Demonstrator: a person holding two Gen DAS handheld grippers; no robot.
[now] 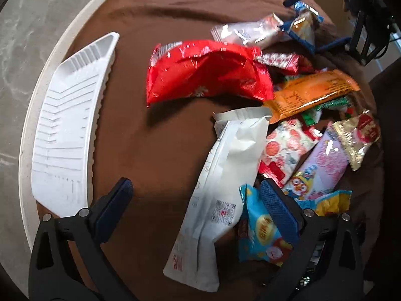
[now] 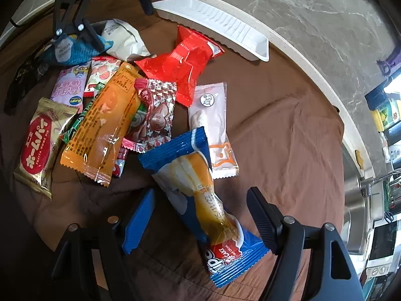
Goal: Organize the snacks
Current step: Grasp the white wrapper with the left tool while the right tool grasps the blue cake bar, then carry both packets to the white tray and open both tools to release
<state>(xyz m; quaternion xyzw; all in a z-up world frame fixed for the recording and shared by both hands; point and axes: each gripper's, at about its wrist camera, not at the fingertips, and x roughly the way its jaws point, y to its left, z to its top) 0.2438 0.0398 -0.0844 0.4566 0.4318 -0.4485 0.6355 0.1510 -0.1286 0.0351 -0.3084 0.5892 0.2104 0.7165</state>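
Several wrapped snacks lie in a loose heap on a round desk (image 2: pixel 313 57) draped with a creased brown cloth (image 2: pixel 288 130). At the left of the right wrist view sits a gold pie packet (image 2: pixel 41 145) with a red oval label, then a long glossy orange bar wrapper (image 2: pixel 102 123), a crinkled clear-and-red heart-print packet (image 2: pixel 155 115), a shiny red foil bag (image 2: pixel 184 67) and a pale pink sachet (image 2: pixel 213 125). Nearest the camera, a blue cake wrapper (image 2: pixel 198 193) with crimped, ribbed ends lies slanted on the cloth. A ridged white plastic tray (image 2: pixel 225 27), long and shallow, rests along the desk's rim beyond the red bag.

The right gripper (image 2: pixel 200 218) points down with its jaws spread wide on either side of the blue cake wrapper; the pads stand apart from it. In the left wrist view, the left gripper (image 1: pixel 198 208) also has its jaws wide, one blue pad over bare cloth and the other at the edge of the heap beside a light-blue packet (image 1: pixel 260 228), with a tall white pouch (image 1: pixel 220 188) lying between them, not pressed.
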